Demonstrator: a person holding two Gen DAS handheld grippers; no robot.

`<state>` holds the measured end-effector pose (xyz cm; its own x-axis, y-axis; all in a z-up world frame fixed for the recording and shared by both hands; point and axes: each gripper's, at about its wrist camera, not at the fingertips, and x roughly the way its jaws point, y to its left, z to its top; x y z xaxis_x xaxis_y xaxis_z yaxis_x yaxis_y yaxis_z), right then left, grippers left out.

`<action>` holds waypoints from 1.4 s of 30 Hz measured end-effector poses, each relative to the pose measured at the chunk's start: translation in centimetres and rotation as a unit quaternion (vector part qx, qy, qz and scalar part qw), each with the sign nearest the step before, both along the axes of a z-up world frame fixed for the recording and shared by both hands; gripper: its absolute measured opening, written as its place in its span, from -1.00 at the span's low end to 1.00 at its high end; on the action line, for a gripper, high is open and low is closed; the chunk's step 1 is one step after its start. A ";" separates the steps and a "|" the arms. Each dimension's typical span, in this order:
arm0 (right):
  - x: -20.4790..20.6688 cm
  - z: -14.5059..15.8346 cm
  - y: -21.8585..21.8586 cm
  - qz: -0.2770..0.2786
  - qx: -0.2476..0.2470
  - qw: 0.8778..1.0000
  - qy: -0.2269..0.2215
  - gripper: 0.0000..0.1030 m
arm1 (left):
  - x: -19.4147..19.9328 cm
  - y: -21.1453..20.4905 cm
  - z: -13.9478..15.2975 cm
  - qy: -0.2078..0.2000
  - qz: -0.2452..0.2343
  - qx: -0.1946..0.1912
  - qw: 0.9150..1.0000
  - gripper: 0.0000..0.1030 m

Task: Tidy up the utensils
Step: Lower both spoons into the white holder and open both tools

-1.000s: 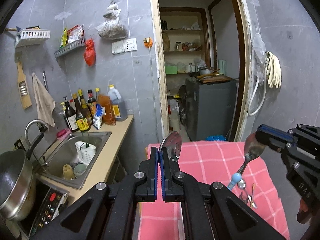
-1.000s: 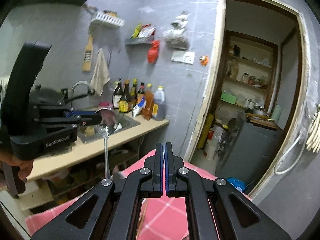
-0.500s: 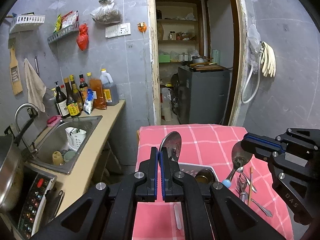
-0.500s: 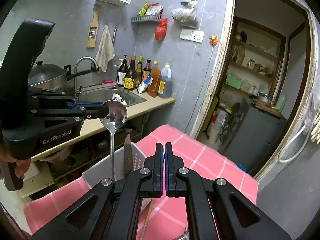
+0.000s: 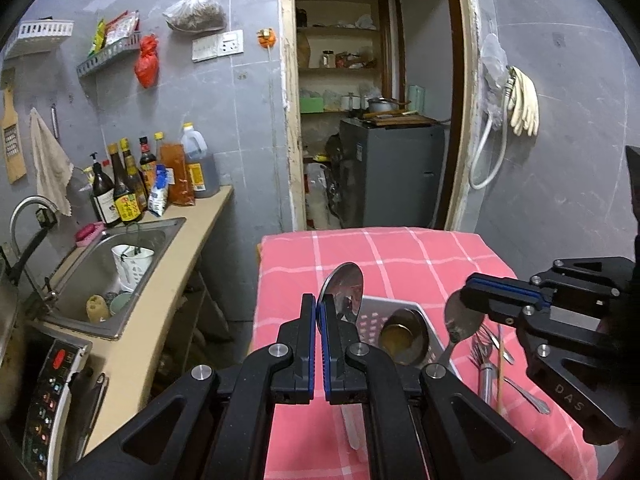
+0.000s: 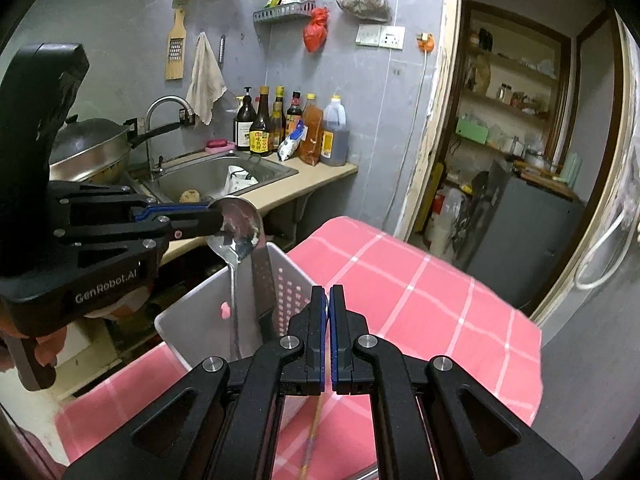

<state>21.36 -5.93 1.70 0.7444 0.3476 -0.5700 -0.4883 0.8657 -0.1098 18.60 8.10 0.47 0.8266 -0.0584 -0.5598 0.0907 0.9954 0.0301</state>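
Observation:
My left gripper (image 5: 320, 312) is shut on a large metal spoon (image 5: 343, 292), bowl up; in the right wrist view the left gripper (image 6: 208, 220) holds this spoon (image 6: 238, 226) with its handle down inside the white perforated holder (image 6: 288, 280). A knife (image 6: 264, 280) stands in the holder too. My right gripper (image 6: 329, 304) is shut; in the left wrist view the right gripper (image 5: 466, 292) holds a second spoon (image 5: 458, 322) beside the holder (image 5: 372, 320). A ladle (image 5: 402, 340) rests in the holder.
Forks and chopsticks (image 5: 496, 364) lie on the pink checked tablecloth (image 5: 400, 256) right of the holder. A counter with sink (image 5: 120, 264), sauce bottles (image 5: 132, 184) and an induction cooker (image 5: 52, 400) runs along the left. A doorway (image 5: 376, 120) is behind the table.
Both grippers have tilted and moved down toward the table. The left spoon's handle has gone into the white holder; the right spoon has come closer to the holder.

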 end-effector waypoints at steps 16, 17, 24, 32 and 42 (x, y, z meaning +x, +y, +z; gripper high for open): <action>0.3 -1.6 -1.2 0.005 0.064 0.996 0.055 -0.94 | -0.2 0.7 -0.5 0.027 -0.010 -0.049 0.998 -0.93; 0.3 -1.6 -1.3 0.006 0.066 0.996 0.057 -0.94 | -0.2 0.8 -0.5 0.029 -0.011 -0.052 0.998 -0.93; 0.1 -1.4 -1.7 0.003 0.082 0.995 0.062 -0.93 | -0.4 1.1 -0.5 0.033 -0.012 -0.080 0.996 -0.49; -0.1 -0.6 -3.5 -0.024 0.101 0.994 0.047 -0.70 | -0.7 2.0 0.3 0.017 0.006 -0.097 0.995 -0.29; -1.4 1.1 -7.5 -0.095 0.130 0.987 -0.008 0.17 | -0.8 1.3 1.6 -0.022 0.019 -0.105 0.994 0.47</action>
<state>19.95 -13.39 2.83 0.8186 0.3345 -0.4669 -0.3151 0.9412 0.1219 17.80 9.39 2.12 0.8535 -0.1391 -0.5021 0.0562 0.9827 -0.1766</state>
